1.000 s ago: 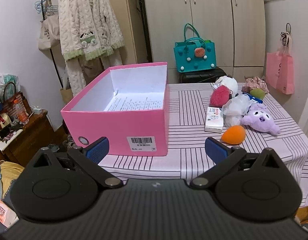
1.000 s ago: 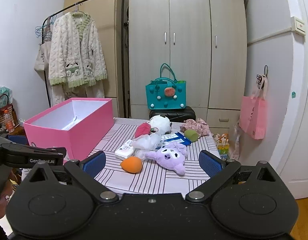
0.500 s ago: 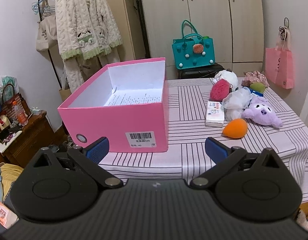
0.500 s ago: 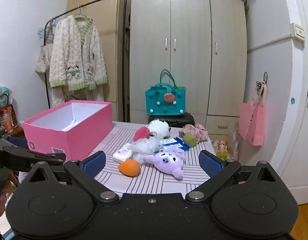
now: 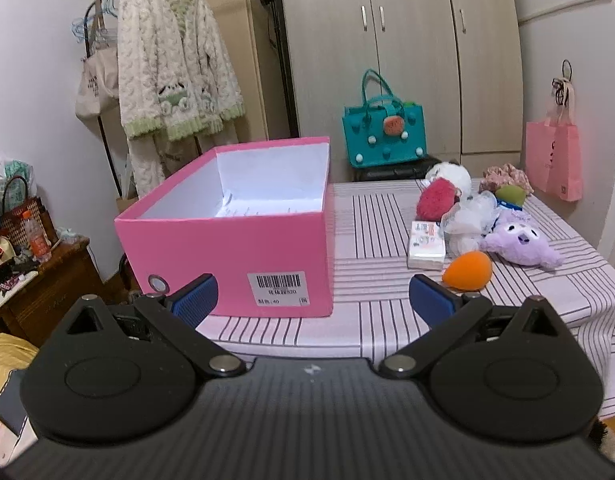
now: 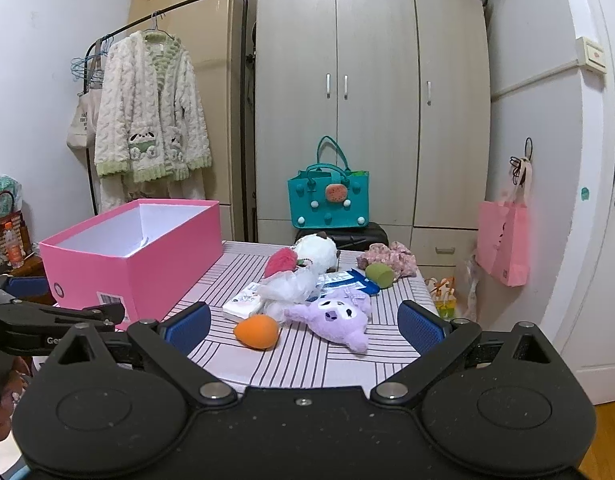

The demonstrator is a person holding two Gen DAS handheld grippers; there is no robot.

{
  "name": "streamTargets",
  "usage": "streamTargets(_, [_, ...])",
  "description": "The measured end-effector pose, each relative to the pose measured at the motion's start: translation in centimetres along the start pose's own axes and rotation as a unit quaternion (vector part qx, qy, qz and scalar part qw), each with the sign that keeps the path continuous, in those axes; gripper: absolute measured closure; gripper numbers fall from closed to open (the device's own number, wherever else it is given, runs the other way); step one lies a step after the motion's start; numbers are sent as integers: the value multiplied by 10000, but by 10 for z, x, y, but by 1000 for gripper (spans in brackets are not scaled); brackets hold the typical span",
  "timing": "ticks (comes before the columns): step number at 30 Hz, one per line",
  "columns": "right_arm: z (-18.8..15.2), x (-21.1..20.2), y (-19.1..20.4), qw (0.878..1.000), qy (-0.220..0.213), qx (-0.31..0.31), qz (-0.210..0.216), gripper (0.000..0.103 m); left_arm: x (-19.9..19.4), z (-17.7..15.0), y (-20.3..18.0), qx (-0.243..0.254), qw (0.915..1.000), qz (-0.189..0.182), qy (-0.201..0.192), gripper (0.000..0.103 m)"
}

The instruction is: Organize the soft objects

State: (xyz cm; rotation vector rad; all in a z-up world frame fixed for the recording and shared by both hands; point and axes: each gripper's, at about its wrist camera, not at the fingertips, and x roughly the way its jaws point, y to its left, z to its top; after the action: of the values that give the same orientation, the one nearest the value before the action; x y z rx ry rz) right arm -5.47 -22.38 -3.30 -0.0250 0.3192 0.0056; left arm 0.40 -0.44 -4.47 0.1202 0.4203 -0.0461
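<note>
Both grippers hang short of the near edge of the striped tabletop [image 5: 371,216], each with its 2 blue-padded fingers spread wide and nothing between them. The left gripper [image 5: 312,300] faces the front wall of an open pink box [image 5: 227,256], which stands on the left part of the tabletop with a barcode label on that wall and a white inside; a sheet of paper seems to lie at the bottom, though little of it shows. The right gripper [image 6: 303,322] looks toward the cluster of soft things on the right half of the tabletop, well apart from the box. Nearest to the edge lies an orange egg-shaped sponge [image 6: 256,332], and just beside it, to the right, a purple plush toy [image 6: 335,320] lies on its back. Behind the sponge sits a small white tissue pack [image 6: 243,304], touching a crumpled white mesh puff [image 6: 293,286]. Further back are a pink fluffy puff [image 6: 281,261] leaning against a white plush toy [image 6: 317,252], a blue flat packet [image 6: 347,280], a green sponge [image 6: 380,275] and a pink floral scrunchie [image 6: 389,254] near the far right corner. In the right wrist view, the left gripper's black arm shows at the left edge, beside the box.
</note>
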Motion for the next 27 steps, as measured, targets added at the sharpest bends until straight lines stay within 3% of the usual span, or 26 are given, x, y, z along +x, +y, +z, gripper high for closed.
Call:
streamTargets(6, [-8, 3, -6, 10000, -1, 69, 19, 2, -16, -4, -3, -15, 9991, 193, -380, 0])
streamTargets(16, [-17, -5, -13, 9992, -403, 53, -25, 2, -11, -6, -7, 81, 9999, -7, -68, 0])
streamTargets(27, [-20, 5, -22, 9989, -371, 260, 71, 2, -4, -10, -12, 162, 9998, -47, 106, 0])
